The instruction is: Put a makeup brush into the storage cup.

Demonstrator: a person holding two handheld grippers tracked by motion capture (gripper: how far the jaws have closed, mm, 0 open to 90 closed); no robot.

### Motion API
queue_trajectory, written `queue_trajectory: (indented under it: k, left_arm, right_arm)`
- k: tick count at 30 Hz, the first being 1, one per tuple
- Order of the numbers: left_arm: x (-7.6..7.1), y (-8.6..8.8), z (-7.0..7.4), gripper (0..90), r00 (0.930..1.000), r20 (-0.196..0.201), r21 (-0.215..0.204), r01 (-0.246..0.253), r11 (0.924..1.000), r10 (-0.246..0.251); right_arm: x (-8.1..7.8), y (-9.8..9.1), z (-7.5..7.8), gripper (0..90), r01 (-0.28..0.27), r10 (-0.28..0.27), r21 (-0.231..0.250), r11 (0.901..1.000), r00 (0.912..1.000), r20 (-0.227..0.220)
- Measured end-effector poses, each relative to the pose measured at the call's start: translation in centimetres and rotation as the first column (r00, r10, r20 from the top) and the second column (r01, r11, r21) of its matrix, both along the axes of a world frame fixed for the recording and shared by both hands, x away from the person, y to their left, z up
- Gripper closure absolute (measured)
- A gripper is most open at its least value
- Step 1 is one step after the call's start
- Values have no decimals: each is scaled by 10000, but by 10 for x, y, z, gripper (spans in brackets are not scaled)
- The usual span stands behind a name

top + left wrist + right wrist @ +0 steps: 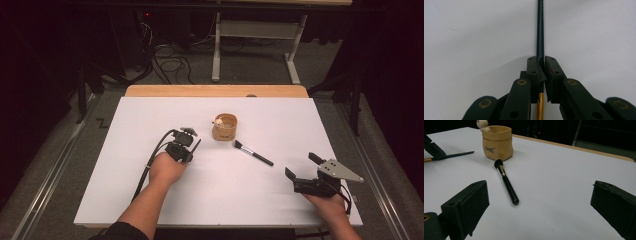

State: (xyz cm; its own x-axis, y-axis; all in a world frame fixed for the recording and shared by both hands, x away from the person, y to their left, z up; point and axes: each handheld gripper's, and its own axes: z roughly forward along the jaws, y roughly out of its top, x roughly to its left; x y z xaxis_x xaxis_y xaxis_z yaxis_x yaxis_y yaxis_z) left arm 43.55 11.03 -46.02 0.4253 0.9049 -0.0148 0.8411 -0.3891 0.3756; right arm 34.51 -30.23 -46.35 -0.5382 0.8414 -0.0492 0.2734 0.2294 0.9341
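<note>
At ten o'clock from the wide-open, empty right claw (300, 167) lies the brush (252, 153), handle nearest. The left claw (541, 68) pinches a thin pencil (540, 30), near the cup (224, 127).

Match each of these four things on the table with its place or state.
1. thin brush
2. makeup brush
3. tan pot
4. right gripper

a. jaws wide apart, nothing between them
b. lying loose on the white board
c. clamped between the left gripper jaws
d. standing upright, small figure on its rim

Pairs: 1-c, 2-b, 3-d, 4-a
</note>
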Motion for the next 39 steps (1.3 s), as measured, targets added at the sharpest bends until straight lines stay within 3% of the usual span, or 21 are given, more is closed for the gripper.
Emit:
queue_trajectory:
  k: [22, 39]
  left_arm:
    - [1, 4, -2, 820, 9999, -142, -308, -42, 9995, 37]
    - [-2, 1, -2, 828, 9998, 127, -35, 181, 9998, -181]
  right_arm:
    - [0, 1, 0, 20, -68, 69, -70, 10000, 10000, 56]
    - [0, 1, 0, 21, -68, 68, -91, 9999, 10000, 54]
